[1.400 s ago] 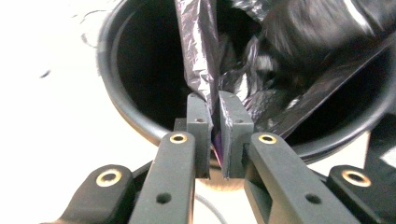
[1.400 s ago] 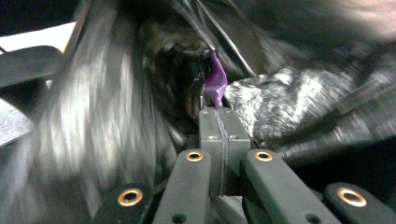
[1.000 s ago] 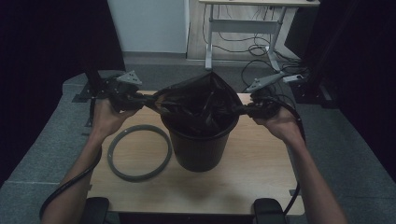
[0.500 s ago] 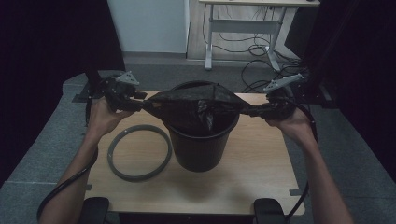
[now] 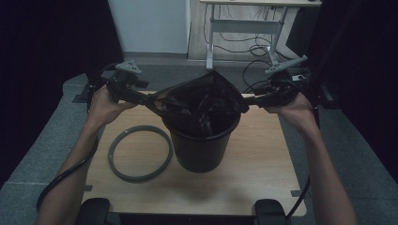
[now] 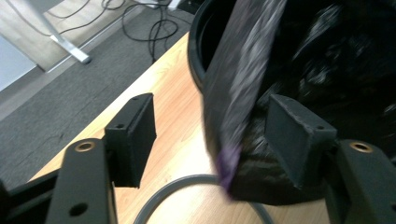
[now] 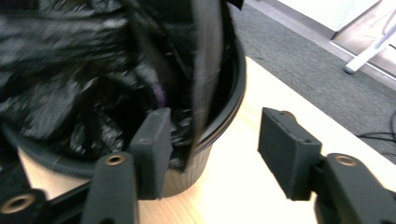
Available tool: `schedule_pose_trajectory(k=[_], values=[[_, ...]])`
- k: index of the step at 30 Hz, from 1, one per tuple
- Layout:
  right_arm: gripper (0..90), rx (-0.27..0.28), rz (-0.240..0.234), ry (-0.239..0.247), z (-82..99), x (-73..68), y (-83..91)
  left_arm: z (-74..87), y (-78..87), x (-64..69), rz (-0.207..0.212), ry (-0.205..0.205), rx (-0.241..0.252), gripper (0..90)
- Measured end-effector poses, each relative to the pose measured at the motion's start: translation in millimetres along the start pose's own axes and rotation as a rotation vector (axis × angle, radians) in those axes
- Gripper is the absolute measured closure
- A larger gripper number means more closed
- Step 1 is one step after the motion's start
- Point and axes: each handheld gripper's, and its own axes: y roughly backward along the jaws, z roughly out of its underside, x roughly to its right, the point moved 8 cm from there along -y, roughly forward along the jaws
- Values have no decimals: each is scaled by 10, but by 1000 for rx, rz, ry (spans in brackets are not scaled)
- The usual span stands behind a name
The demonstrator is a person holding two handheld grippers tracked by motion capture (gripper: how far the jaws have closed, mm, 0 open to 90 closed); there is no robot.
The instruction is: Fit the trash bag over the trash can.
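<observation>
A black bin (image 5: 202, 147) stands mid-table with a black plastic bag (image 5: 202, 96) in it, the bag's mouth drawn out to both sides above the rim. My left gripper (image 5: 141, 97) is at the bag's left edge. Its jaws have just been opening, and in the left gripper view (image 6: 212, 116) the bag's edge (image 6: 233, 93) hangs loose between the parted pads. My right gripper (image 5: 256, 99) is at the right edge, and its jaws have also just been opening. In the right gripper view (image 7: 215, 126) a strip of bag (image 7: 205, 70) lies beside one pad (image 7: 154, 149), unpinched.
A grey ring (image 5: 140, 152) lies flat on the wooden table (image 5: 263, 159) left of the bin. Grey carpet surrounds the table, and a white desk frame (image 5: 211, 42) with loose cables stands behind it. Dark curtains hang on both sides.
Both hands have risen slightly and drifted outward, the right one farther to the right. The bag's mouth still spans between the two grippers above the bin.
</observation>
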Motion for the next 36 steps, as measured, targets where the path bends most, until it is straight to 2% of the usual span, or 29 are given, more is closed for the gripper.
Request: schedule_pose_trajectory(k=[4, 6, 8, 10, 11, 14, 16, 18, 20, 23, 28, 34, 36], values=[[356, 8, -15, -19, -102, -14, -124, -114, -77, 52, 16, -19, -8, 307], [353, 11, -48, -8, -141, -83, -205, -156, -153, 58, 8, -34, -33, 306], [370, -2, -48, 6, -166, -142, -296, -190, -229, 43, 2, -37, -50, 308], [475, -28, -34, -1, -171, -162, -387, -224, -296, 25, -3, -30, -57, 326], [562, -48, -18, -10, -162, -156, -433, -232, -315, 14, -7, -30, -61, 359], [735, -96, 11, 1, -118, -122, -515, -245, -396, -32, -15, -16, -73, 469], [831, -113, 28, 6, -93, -82, -556, -244, -446, -85, -34, 4, -77, 608], [872, -123, 56, 4, -77, -19, -587, -238, -502, -131, -33, 28, -80, 737], [878, -136, 87, -4, -60, 64, -624, -221, -563, -183, -54, 41, -94, 806], [880, -149, 123, -19, -34, 194, -705, -202, -652, -264, -81, 66, -99, 860], [871, -157, 145, -41, -10, 340, -860, -173, -803, -383, -104, 105, -104, 886], [874, -175, 154, -71, 23, 455, -1054, -120, -1004, -464, -117, 111, -142, 887], [875, -194, 158, -77, 56, 500, -1106, -87, -1076, -474, -103, 110, -159, 887]])
